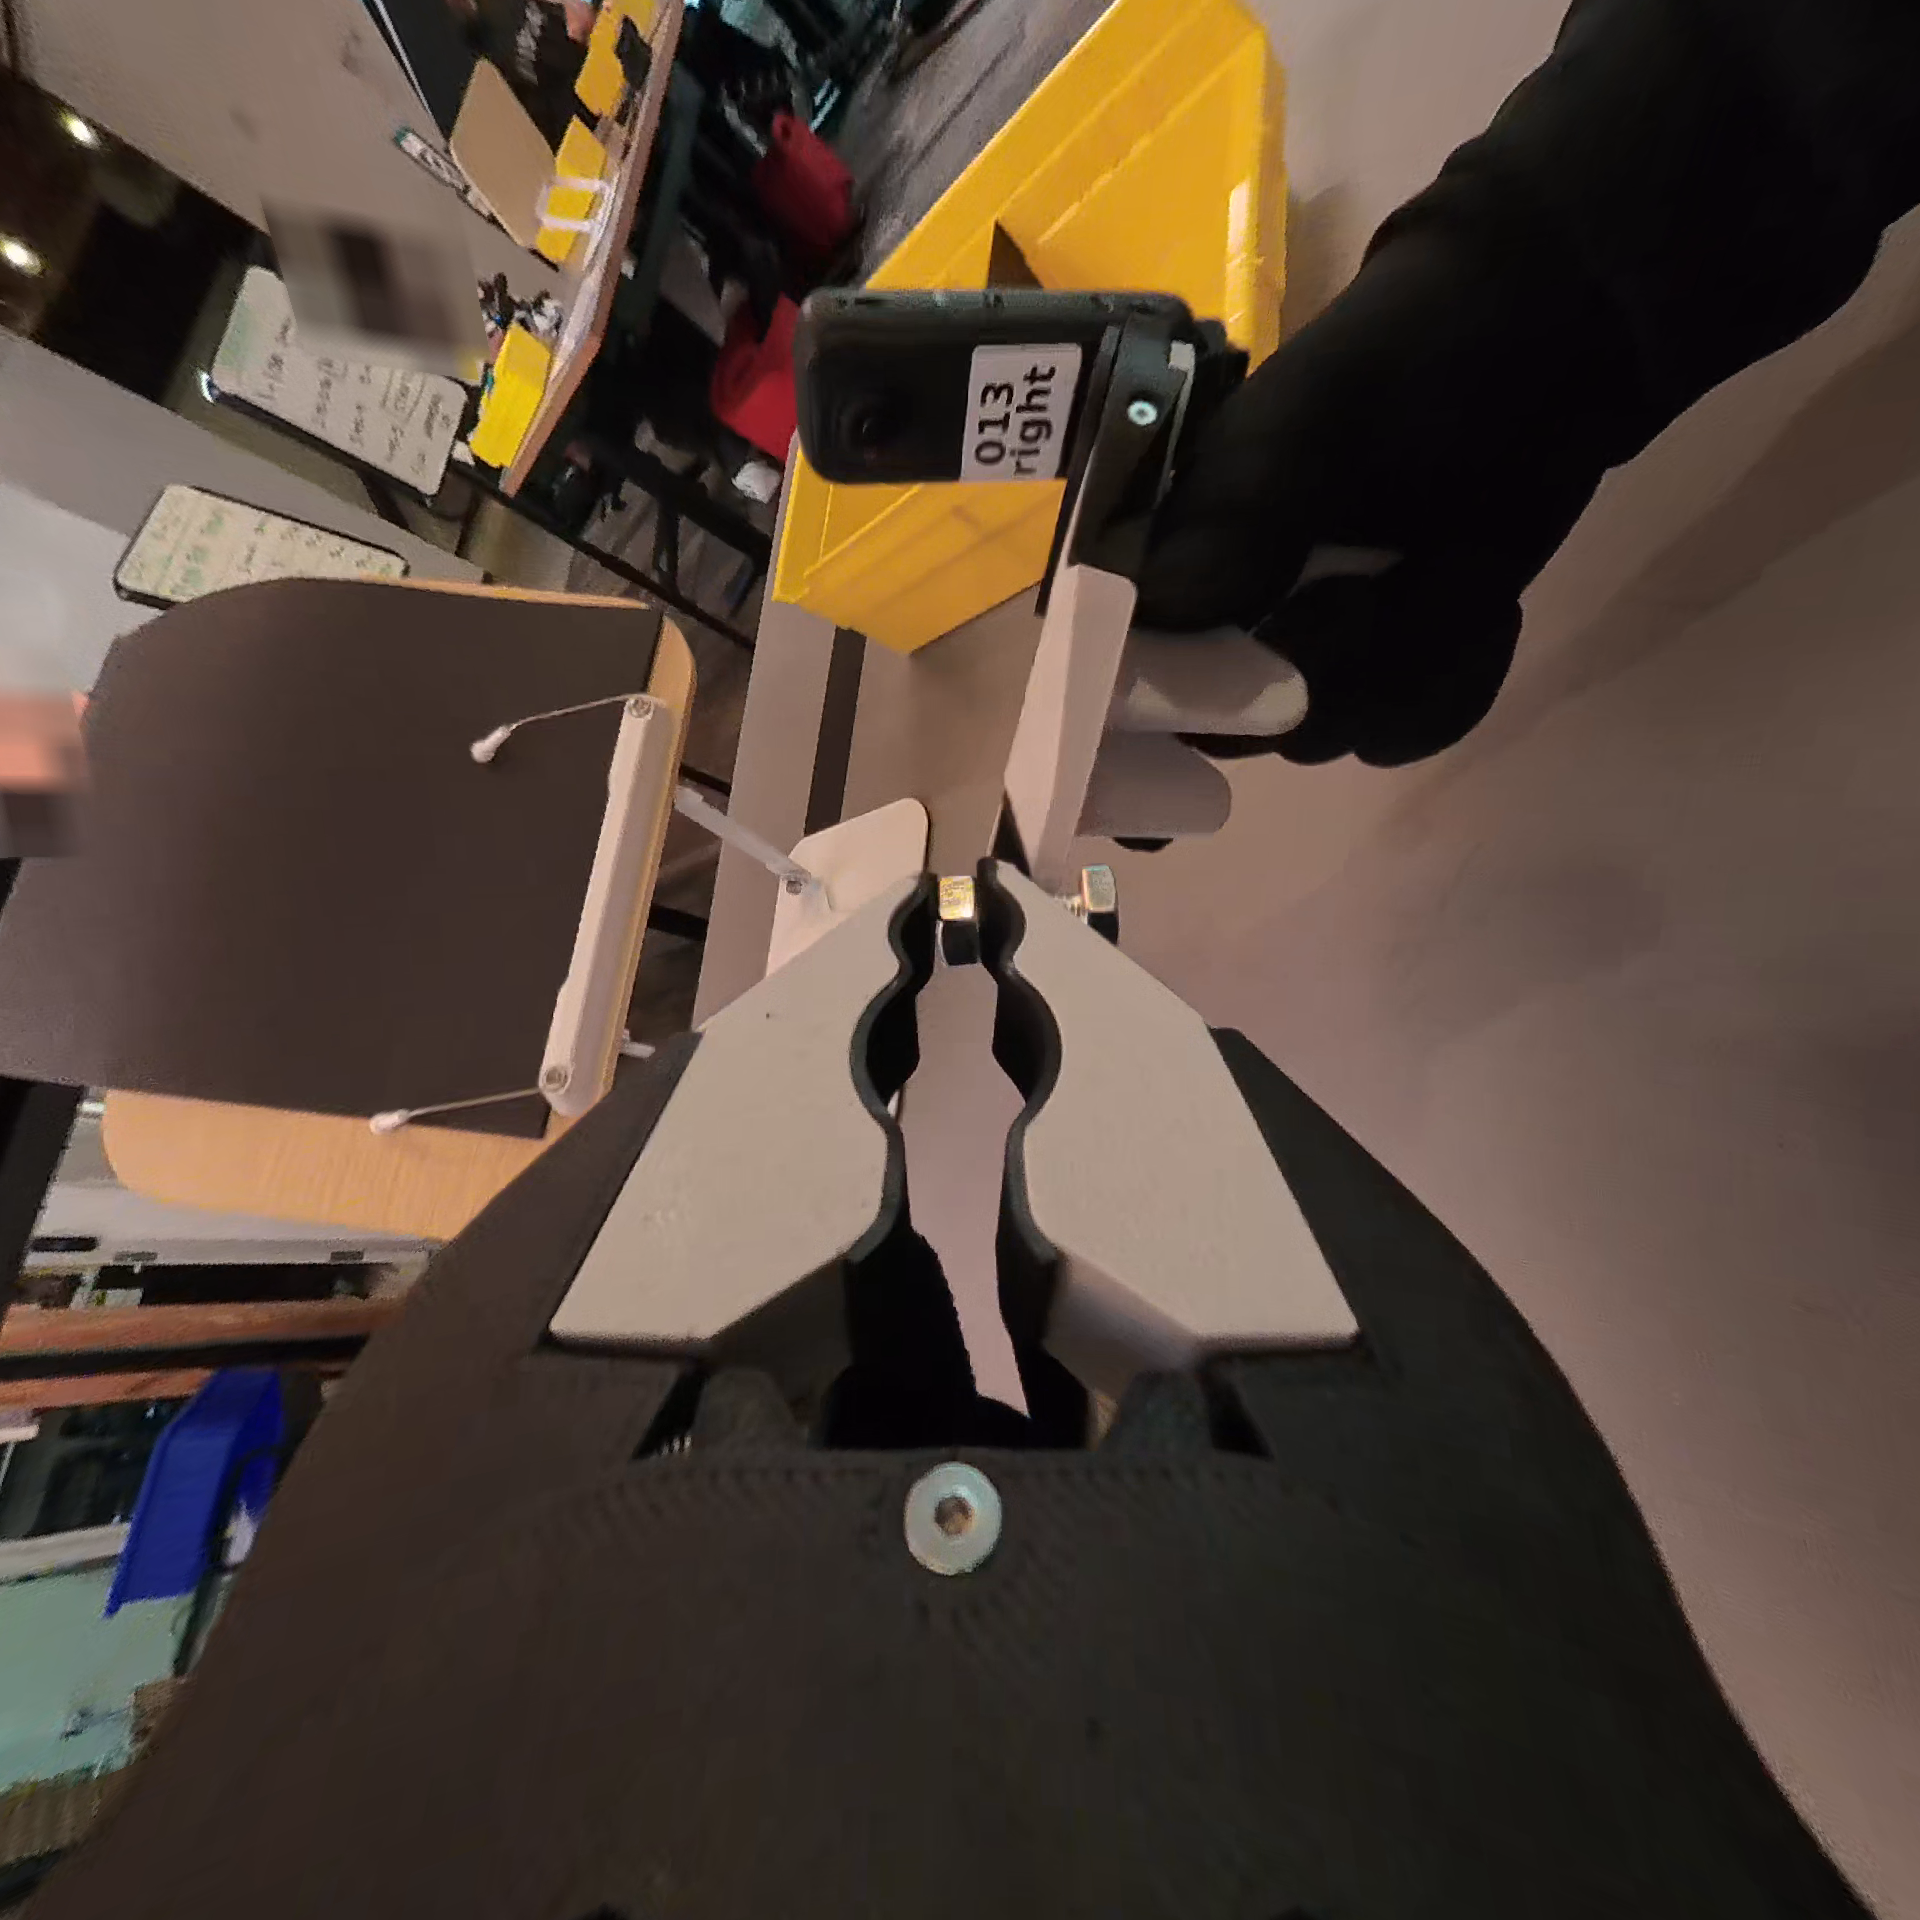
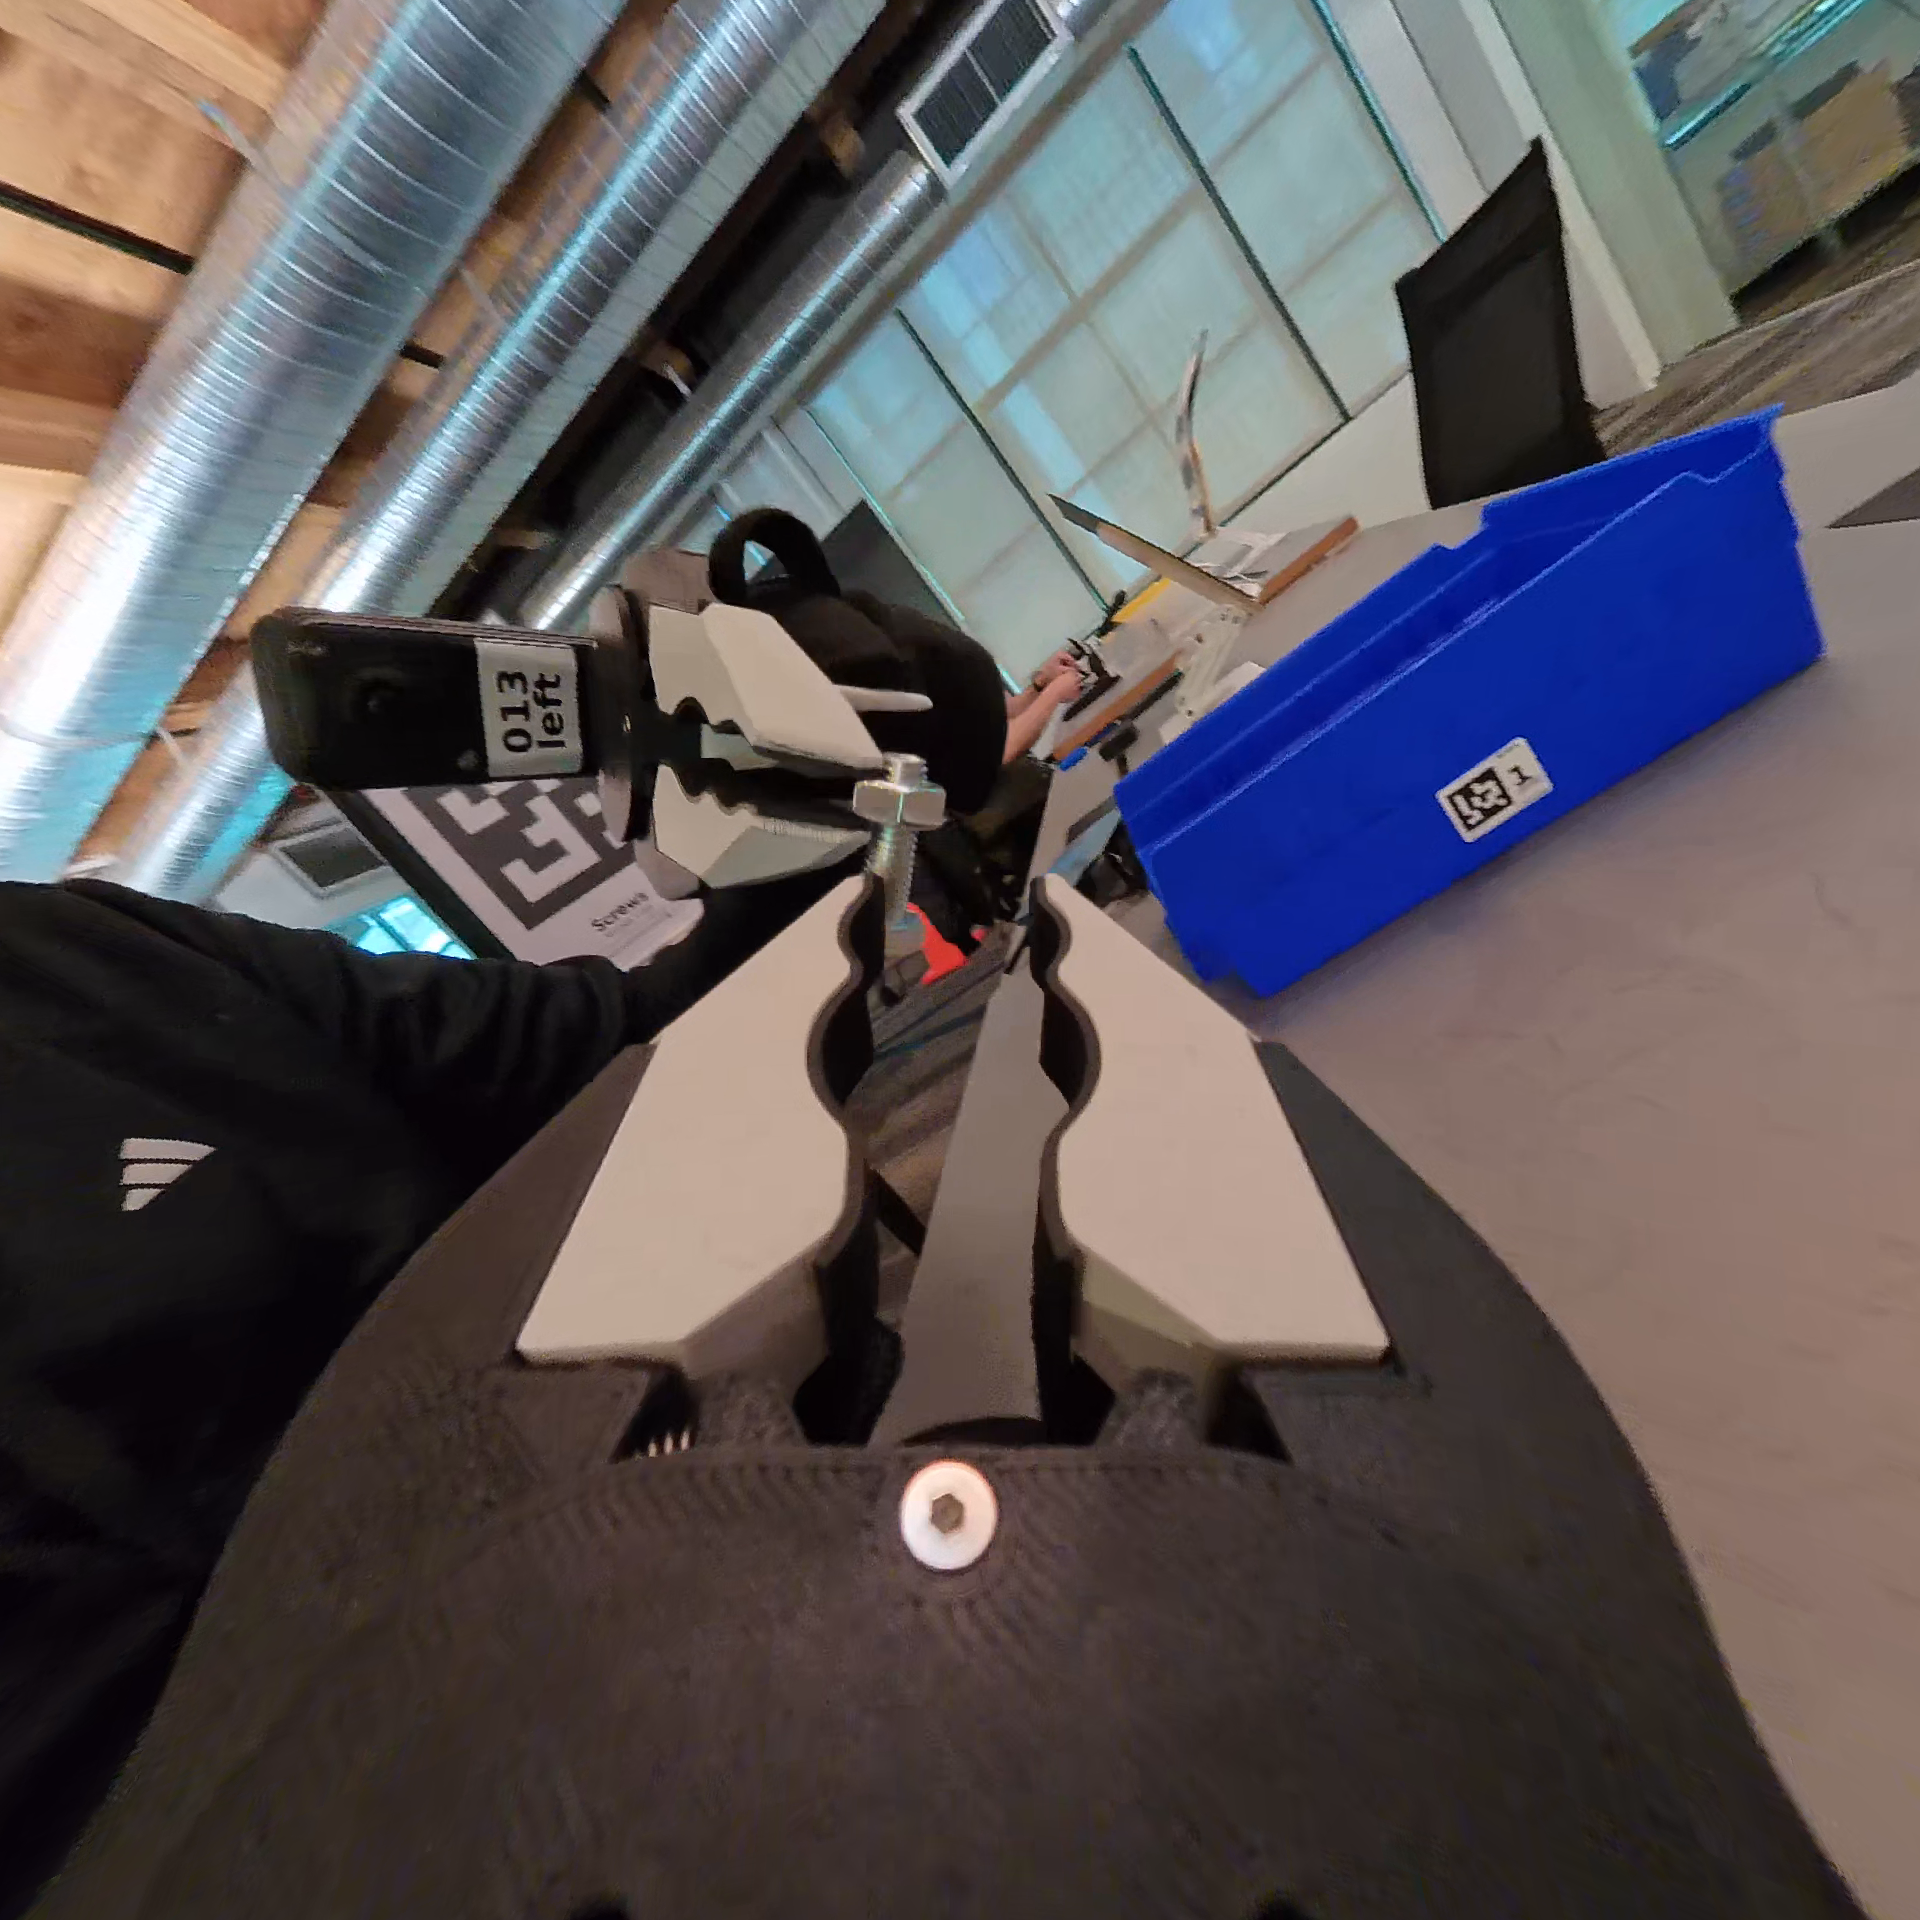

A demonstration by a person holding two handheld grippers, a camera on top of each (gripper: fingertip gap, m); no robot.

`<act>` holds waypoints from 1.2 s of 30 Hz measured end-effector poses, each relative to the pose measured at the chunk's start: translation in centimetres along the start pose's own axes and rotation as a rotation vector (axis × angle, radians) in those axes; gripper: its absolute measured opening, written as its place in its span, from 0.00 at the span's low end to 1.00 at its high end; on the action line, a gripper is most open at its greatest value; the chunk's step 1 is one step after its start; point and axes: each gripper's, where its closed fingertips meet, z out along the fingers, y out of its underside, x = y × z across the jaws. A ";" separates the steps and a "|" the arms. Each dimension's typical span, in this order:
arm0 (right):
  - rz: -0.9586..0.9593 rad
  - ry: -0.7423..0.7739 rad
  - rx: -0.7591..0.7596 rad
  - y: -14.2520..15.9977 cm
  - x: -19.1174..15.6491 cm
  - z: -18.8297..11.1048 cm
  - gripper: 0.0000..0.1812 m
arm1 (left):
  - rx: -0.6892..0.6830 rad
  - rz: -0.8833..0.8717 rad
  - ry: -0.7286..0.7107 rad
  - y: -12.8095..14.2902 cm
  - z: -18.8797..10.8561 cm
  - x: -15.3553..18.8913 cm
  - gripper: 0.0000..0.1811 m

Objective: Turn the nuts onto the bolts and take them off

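The left gripper [image 1: 958, 904] has its two grey fingers nearly closed, pinching a small metal nut [image 1: 956, 899] between the tips at the centre of the left wrist view. In the right wrist view the same nut [image 2: 900, 801] sits on a threaded bolt [image 2: 894, 873], high on the shaft just under the bolt head, with the shaft pointing down toward 6 o'clock.

The right gripper [image 2: 951, 914] has its jaws parted, with a clear gap between the fingertips. The lower end of the bolt lies against the inner edge of the finger at 11 o'clock of that gap; whether that finger actually touches it cannot be told, and the other finger stands apart from it.

In the left wrist view the right gripper [image 1: 1049, 831] reaches down from 12 o'clock, held by a black-gloved hand [image 1: 1351, 582] at 2 o'clock, with a black camera [image 1: 935, 390] mounted above it. A yellow bin [image 1: 1091, 208] sits behind at 12 o'clock, and a dark board on a wooden panel [image 1: 343, 852] lies at 9 o'clock.

In the right wrist view a blue bin [image 2: 1507, 707] rests on the grey table [image 2: 1610, 1143] at 2 o'clock. A black sleeve [image 2: 260, 1143] fills 9 o'clock. Silver ducts [image 2: 312, 364] run overhead at 11 o'clock.
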 end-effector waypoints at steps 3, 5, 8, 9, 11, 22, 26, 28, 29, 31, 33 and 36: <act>0.015 -0.067 0.002 -0.1 -1.0 0.0 0.13 | 0.038 0.013 0.008 -0.8 0.1 0.3 0.03; 0.026 -0.100 -0.014 0.0 -1.6 0.0 0.10 | 0.047 0.014 0.015 -1.0 0.1 0.3 0.03; 0.025 -0.149 -0.039 0.4 -2.5 0.3 0.06 | 0.071 0.024 0.017 -1.5 0.3 0.5 0.03; 0.017 -0.160 -0.043 0.5 -2.7 0.3 0.04 | 0.081 0.029 0.017 -1.7 0.3 0.5 0.03; 0.002 -0.148 -0.031 0.4 -2.6 0.3 0.04 | 0.081 0.028 0.014 -1.7 0.4 0.4 0.03; -0.167 0.027 0.032 -1.3 -1.0 -0.5 0.04 | 0.179 -0.521 -0.009 -0.3 -0.2 -1.3 0.23; -0.185 0.003 0.058 -1.4 -1.4 -0.4 0.04 | 0.260 -0.752 0.139 -0.4 0.9 1.3 0.23; -0.201 -0.010 0.070 -1.5 -1.8 -0.4 0.04 | 0.323 -0.837 0.177 -1.0 1.0 1.6 0.21; -0.210 -0.012 0.073 -1.5 -2.0 -0.3 0.04 | 0.343 -0.867 0.193 -1.2 1.1 1.8 0.19; -0.229 -0.022 0.074 -1.5 -2.4 -0.2 0.04 | 0.391 -0.920 0.199 -1.5 1.1 1.5 0.17; -0.247 -0.032 0.080 -1.7 -2.8 -0.2 0.04 | 0.447 -0.991 0.216 -1.7 0.9 1.1 0.14; -0.272 -0.038 0.097 -1.8 -3.2 -0.1 0.04 | 0.515 -1.062 0.253 -2.1 0.7 1.1 0.12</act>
